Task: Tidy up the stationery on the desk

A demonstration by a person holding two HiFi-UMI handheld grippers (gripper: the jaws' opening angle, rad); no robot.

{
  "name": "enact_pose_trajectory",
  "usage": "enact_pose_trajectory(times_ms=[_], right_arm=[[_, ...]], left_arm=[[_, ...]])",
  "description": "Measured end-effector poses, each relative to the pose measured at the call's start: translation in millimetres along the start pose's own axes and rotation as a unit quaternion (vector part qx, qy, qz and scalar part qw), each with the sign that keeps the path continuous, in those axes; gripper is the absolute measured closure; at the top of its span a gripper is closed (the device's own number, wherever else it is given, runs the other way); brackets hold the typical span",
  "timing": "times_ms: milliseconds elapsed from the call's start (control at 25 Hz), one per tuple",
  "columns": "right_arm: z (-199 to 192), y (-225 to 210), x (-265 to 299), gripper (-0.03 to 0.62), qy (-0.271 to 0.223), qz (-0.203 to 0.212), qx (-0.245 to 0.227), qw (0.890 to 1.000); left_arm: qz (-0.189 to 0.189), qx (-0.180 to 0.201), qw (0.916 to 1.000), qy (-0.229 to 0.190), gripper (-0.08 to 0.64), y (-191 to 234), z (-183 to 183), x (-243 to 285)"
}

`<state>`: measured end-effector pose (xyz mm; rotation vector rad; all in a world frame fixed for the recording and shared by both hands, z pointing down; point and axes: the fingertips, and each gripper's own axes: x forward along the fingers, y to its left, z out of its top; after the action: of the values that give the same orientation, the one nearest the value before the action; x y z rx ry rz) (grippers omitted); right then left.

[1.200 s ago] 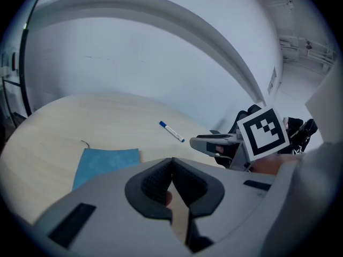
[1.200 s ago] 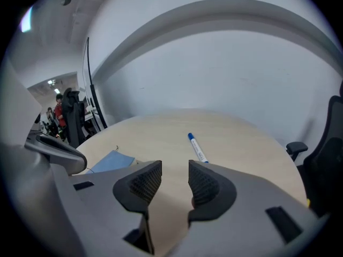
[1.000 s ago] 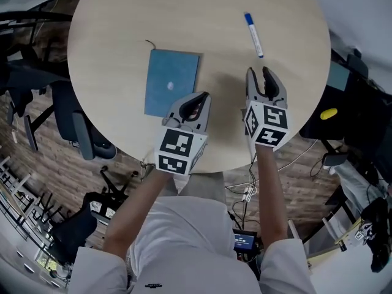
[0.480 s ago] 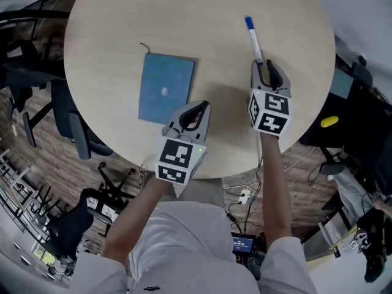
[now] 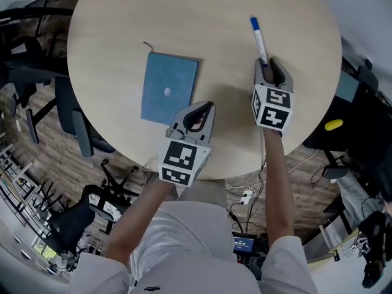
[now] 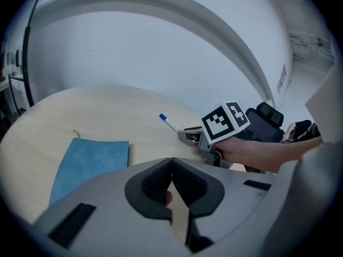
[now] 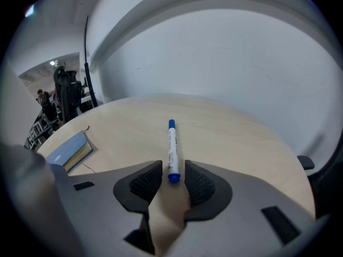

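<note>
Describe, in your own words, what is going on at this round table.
A person holds a tool in each hand over a round table. The right tool has its jaws open around the near end of a blue-capped marker lying there, not yet gripping it. The left tool, jaws shut and empty, hovers near a blue notebook.

On table (image 7: 236, 135), marker (image 7: 172, 146) end between parted right tongs (image 7: 172, 173); notebook (image 7: 68, 151) at left.
</note>
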<state>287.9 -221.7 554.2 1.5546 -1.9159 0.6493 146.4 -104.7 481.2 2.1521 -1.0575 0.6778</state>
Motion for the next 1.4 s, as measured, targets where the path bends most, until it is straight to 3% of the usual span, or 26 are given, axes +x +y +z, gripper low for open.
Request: enact_pose_trajectory(times_ms=[40, 80, 840, 1400], right_arm=[[0, 1, 0, 0.45, 0.003, -0.001, -0.006, 1.0], [0, 2, -1, 0.5, 0.004, 0.0, -0.012, 1.0], [4, 40, -70, 0.502, -0.064, -0.017, 0.031, 0.997], [-31, 108, -122, 0.502, -0.047, -0.039, 0.077, 0.995]], left_arm=[[0.0, 0.001, 1.0, 0.0, 0.54, 0, 0, 0], [-0.001, 0.001, 1.0, 0.001, 0.54, -1, -1, -1], [0.01, -0.002, 0.9998, -0.014, 0.54, 23, -13, -39], [0.005, -0.006, 0.9999, -0.01, 0.54, 62, -49, -93]])
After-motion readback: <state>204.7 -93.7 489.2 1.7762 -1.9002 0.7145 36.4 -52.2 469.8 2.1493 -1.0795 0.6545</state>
